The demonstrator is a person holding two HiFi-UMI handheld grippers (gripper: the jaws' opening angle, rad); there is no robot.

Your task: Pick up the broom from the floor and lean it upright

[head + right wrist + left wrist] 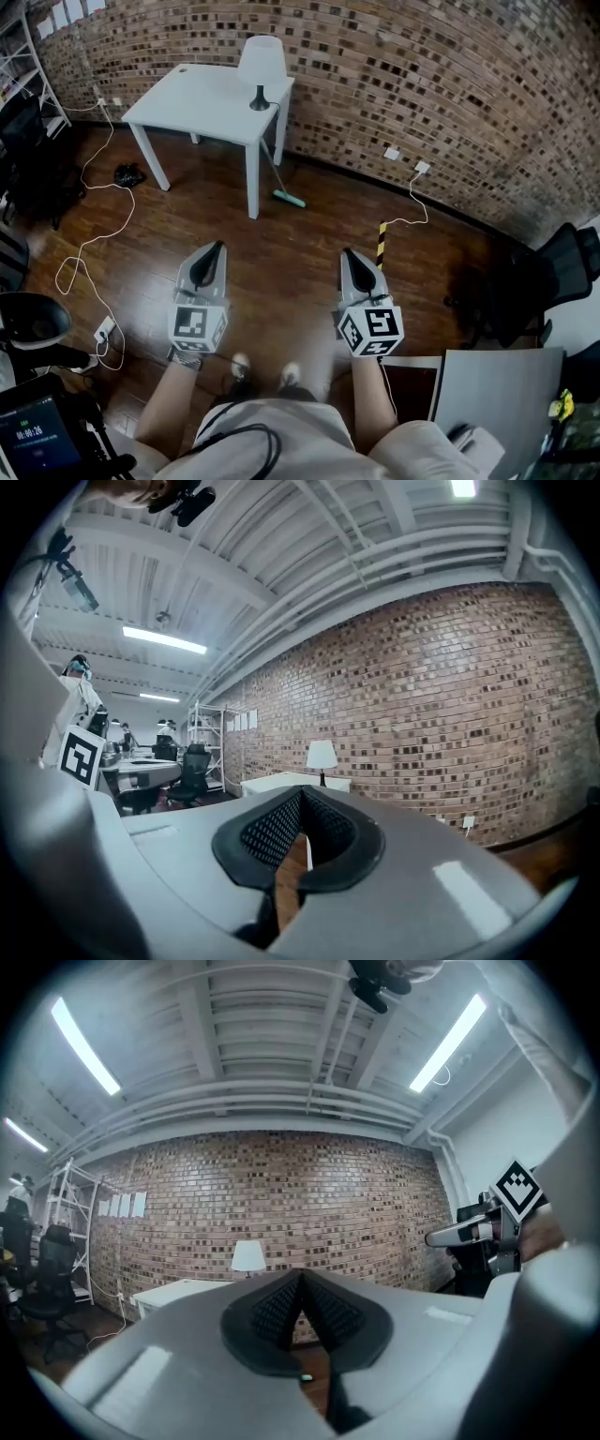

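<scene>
The broom (277, 172) leans against the right side of the white table (202, 98); its thin handle rests at the table's edge and its teal head (289, 198) is on the wooden floor. Both grippers are held level, well short of it and apart from each other. My left gripper (217, 247) is shut with nothing between its pads (281, 1309). My right gripper (347, 253) is also shut and empty, its pads (323, 822) meeting at the tip. The broom does not show in either gripper view.
A white lamp (261, 64) stands on the table by the brick wall (441, 84). White cables (89, 234) and a power strip (104, 330) lie at left. A yellow-black striped post (382, 246) stands ahead of my right gripper. Black chairs (539, 281) and a grey board (497, 394) are at right.
</scene>
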